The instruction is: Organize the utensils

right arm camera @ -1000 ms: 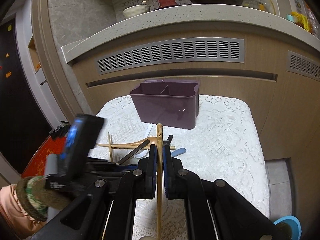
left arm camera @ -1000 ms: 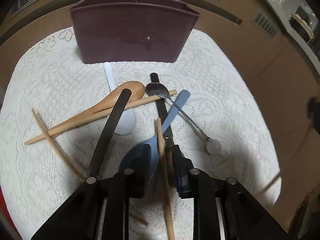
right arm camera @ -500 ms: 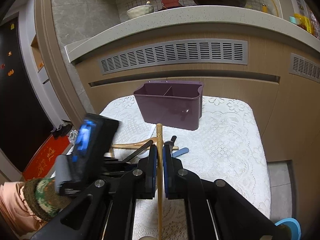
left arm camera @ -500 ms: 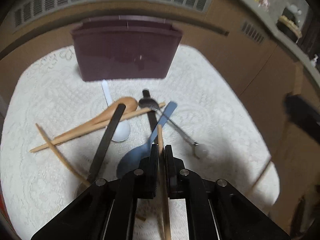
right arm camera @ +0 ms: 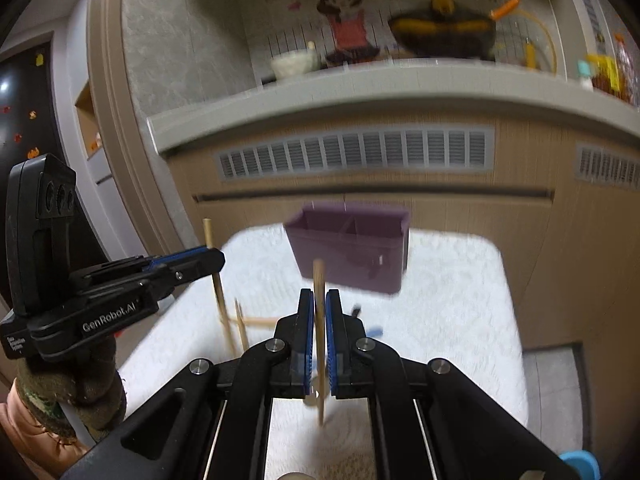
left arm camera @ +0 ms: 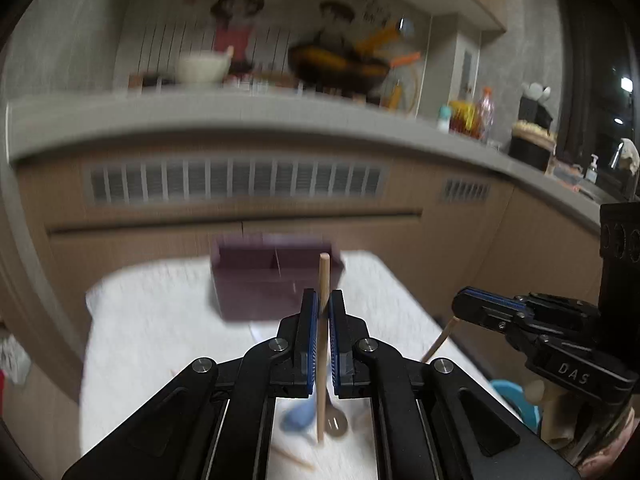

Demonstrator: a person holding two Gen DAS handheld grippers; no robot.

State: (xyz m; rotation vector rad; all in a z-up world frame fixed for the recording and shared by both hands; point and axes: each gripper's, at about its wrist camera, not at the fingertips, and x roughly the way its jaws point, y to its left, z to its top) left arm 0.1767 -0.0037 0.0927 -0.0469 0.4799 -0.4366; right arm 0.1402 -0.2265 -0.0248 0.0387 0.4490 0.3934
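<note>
Two wooden chopsticks are now up in the air. A second ago the left gripper (left arm camera: 323, 312) was low over the pile with its jaws apart; now they pinch one chopstick (left arm camera: 322, 344) tight and it stands up straight. The right gripper (right arm camera: 316, 320) holds the other chopstick (right arm camera: 319, 344) the same way. The purple utensil box (right arm camera: 352, 252) sits ahead on the white lace cloth (right arm camera: 448, 288). A blue spoon (left arm camera: 298, 420) is still down there. Both sticks look ready to drop into the box.
</note>
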